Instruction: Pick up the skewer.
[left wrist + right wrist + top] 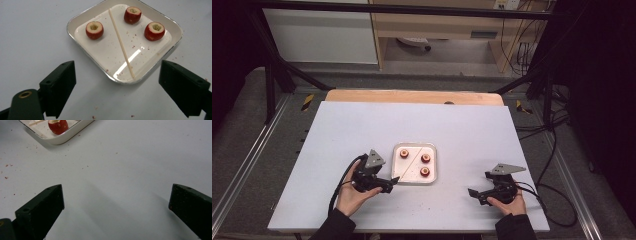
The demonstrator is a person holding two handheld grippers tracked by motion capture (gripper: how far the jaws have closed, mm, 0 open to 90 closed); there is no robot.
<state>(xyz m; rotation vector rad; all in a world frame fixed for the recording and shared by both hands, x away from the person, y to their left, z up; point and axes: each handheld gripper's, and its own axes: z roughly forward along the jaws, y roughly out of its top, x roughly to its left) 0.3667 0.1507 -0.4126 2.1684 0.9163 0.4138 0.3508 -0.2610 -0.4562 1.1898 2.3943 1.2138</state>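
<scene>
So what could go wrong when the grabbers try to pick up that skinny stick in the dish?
The stick lies flat on the glossy tray, so the open left gripper might slide off it or push the tray along the table. The fruit pieces sit close on both sides and could get bumped and roll.

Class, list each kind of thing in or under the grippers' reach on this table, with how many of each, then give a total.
Red hollowed fruit pieces: 3
Wooden skewer: 1
White square tray: 1
Total: 5
</scene>
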